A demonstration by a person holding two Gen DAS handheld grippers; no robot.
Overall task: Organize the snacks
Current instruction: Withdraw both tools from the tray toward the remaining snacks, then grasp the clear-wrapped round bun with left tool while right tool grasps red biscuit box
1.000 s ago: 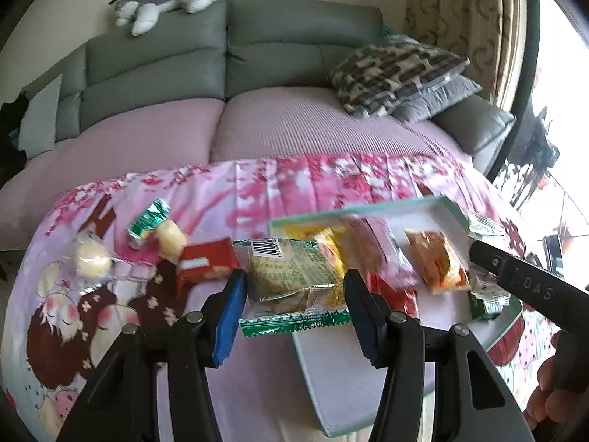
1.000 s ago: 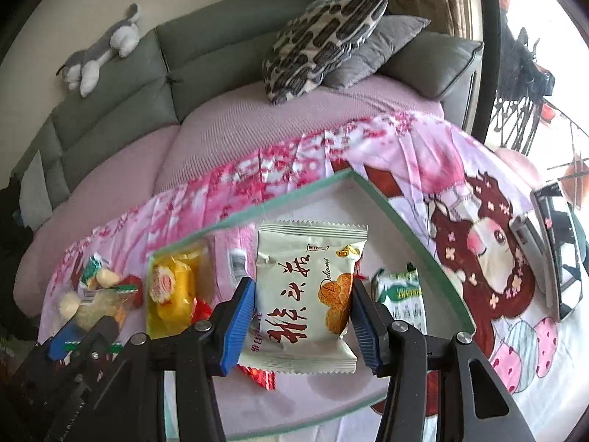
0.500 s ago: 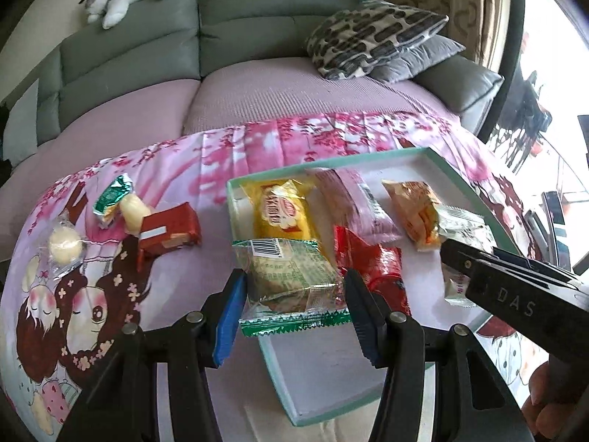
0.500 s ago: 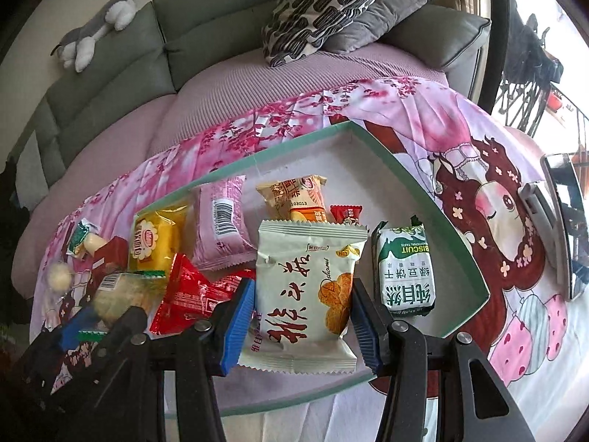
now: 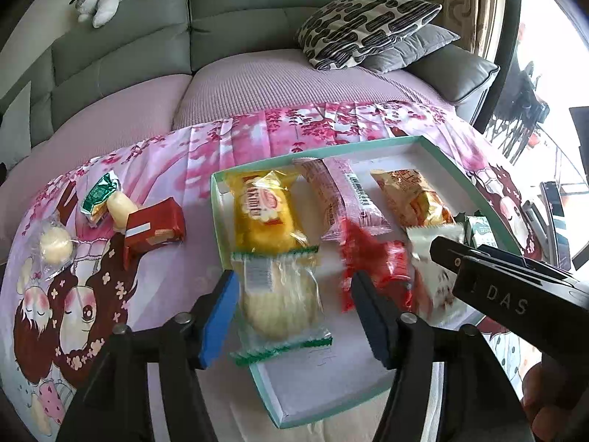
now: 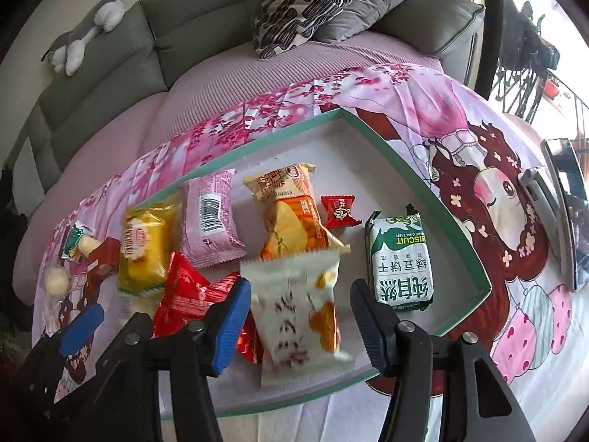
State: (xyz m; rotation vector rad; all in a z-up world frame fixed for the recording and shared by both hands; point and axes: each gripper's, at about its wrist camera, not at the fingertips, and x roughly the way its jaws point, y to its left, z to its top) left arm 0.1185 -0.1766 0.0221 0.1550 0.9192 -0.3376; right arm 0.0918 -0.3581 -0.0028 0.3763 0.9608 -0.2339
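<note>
A teal-rimmed white tray (image 5: 434, 143) (image 6: 371, 129) lies on the pink cloth and holds several snack packets. My left gripper (image 5: 291, 305) is open above a clear green-edged pastry packet (image 5: 279, 294), which lies blurred over the tray's left front rim. My right gripper (image 6: 300, 313) is open above a white packet with red lettering (image 6: 298, 309), which is blurred near the tray's front edge. Neither jaw touches its packet. The right gripper's body shows in the left wrist view (image 5: 508, 280).
Outside the tray at left lie a red packet (image 5: 154, 226), a green-wrapped sweet (image 5: 101, 197) and a round pale sweet (image 5: 55, 245). In the tray are yellow (image 6: 145, 246), pink (image 6: 211, 217), orange (image 6: 291, 213), red (image 6: 189, 294) and green biscuit (image 6: 401, 265) packets. A phone (image 6: 567, 199) lies right. A grey sofa stands behind.
Both grippers have opened and let go of their packets, which dropped onto the tray and show motion blur. Both grippers moved lower and closer to the tray.
</note>
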